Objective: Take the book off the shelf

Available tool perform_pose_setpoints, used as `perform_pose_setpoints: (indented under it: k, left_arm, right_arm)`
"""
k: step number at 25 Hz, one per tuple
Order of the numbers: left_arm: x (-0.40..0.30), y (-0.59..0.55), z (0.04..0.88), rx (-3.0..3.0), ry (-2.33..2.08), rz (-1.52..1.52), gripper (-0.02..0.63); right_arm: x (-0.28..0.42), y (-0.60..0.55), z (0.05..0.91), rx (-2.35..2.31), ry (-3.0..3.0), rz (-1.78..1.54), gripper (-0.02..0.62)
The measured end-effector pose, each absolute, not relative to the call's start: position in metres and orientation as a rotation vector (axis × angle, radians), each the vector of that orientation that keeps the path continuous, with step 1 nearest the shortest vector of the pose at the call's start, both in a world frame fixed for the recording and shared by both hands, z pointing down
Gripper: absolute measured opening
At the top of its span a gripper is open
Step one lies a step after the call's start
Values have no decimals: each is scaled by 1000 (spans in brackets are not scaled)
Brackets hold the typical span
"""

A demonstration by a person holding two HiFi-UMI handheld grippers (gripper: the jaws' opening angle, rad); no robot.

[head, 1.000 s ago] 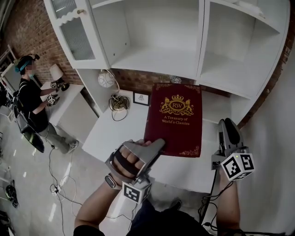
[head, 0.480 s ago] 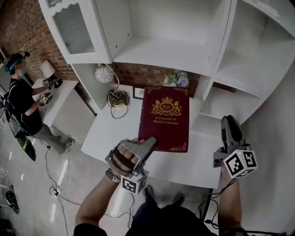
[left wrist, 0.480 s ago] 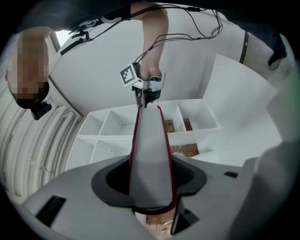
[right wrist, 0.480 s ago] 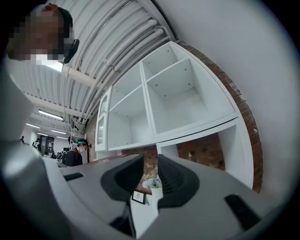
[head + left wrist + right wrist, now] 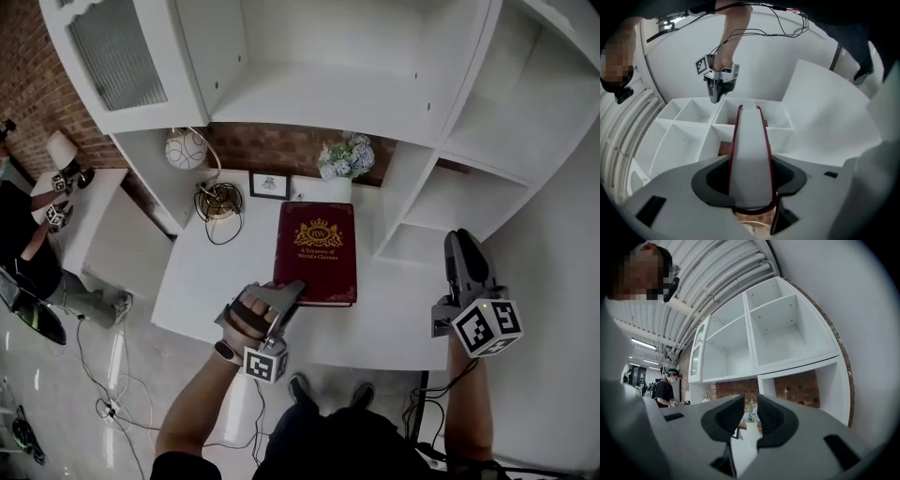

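A: Item: book (image 5: 316,253), hardback. Location?
B: Flat, low over the desk (image 5: 202,281), off the shelf (image 5: 319,103). Probably stiff and fairly heavy; best taken at the near edge.
A: Grippers?
B: Left gripper (image 5: 281,298): clamped on that edge. Right gripper (image 5: 461,242): jaws narrowly apart, just been closing, nothing between.

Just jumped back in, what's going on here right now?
The person's left gripper is shut on the near edge of the red book and holds it flat, low over the white desk. Whether the book touches the desk is unclear. It is already off the shelf. The right gripper hangs off to the side with nothing between its jaws, which have just been closing.
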State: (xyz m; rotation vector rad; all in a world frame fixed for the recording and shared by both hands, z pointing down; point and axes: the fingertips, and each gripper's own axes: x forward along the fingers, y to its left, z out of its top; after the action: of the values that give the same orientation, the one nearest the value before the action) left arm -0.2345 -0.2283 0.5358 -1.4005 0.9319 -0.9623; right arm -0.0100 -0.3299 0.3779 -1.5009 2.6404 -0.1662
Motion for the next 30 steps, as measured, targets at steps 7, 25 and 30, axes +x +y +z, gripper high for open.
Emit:
perform_pose_setpoints:
  k: [7, 25, 30]
  left_arm:
    - [-262, -245, 610, -1521, 846, -1061, 216]
    - [-272, -265, 711, -1775, 812, -1169, 218]
    - [-271, -266, 725, -1787, 835, -1169, 221]
  right_arm:
    - [-21, -331, 387, -1583, 2614, -176, 78]
    - [-26, -325, 413, -1718, 2582, -233, 74]
    - [-24, -322, 421, -1727, 2581, -242, 74]
